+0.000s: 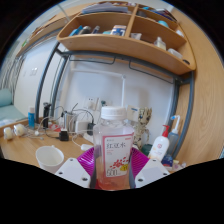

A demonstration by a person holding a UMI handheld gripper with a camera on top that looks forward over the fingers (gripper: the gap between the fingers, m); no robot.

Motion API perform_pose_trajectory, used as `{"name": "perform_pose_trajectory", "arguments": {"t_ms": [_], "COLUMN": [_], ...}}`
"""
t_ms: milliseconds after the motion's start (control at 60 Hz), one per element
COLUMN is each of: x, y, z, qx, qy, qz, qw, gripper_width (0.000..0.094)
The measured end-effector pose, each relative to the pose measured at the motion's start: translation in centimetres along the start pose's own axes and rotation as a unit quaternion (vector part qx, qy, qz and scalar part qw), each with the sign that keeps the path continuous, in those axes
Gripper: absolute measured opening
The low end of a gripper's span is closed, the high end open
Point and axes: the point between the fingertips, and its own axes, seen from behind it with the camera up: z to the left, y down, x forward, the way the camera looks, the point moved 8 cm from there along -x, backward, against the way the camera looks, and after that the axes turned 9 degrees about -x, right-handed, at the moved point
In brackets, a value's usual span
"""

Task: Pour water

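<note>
Clearly the bottle (pixel 116 148) is in hand: a clear plastic bottle with a white cap and a pink-and-white printed label sits at the bottom centre of the frame, upright, clamped between the two fingers of the gripper (pixel 116 172), whose magenta pads (pixel 88 160) press its lower sides. Its base is hidden by the fingers, so whether it is lifted or resting on the desk (pixel 20 150) cannot be told. To the lower left of the bottle, near it but apart, stands a white cup (pixel 49 157), open-mouthed and upright on the wooden desk; this looks like the likely vessel to receive the water. At the lower right a white spray bottle (pixel 160 147) stands just beside the right finger. Further back, along the left and middle of the frame, small jars and toiletries crowd the desk against the wall, and a wooden shelf (pixel 125 42) spans the upper part of the frame. I judge the step to be the carry, after the grasp and before the pour. The next move calls for bringing the bottle over to the cup and tilting its mouth above the rim; the cap appears on, which would block any pour.
</note>
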Motion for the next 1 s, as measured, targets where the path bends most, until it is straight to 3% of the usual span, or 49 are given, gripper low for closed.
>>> {"name": "perform_pose_trajectory", "arguments": {"t_ms": [450, 667, 783, 1000], "x": [1.8, 1.8, 1.1, -4.7], "y": [3.4, 3.5, 4.4, 5.5], "z": [0.3, 0.5, 0.1, 0.5], "qx": [0.118, 0.107, 0.133, 0.178], "qy": [-0.009, -0.006, -0.002, 0.000], "qz": [-0.002, -0.001, 0.029, 0.045], "qw": [0.993, 0.994, 0.991, 0.983], "gripper_width": [0.0476, 0.0621, 0.0849, 0.0859]}}
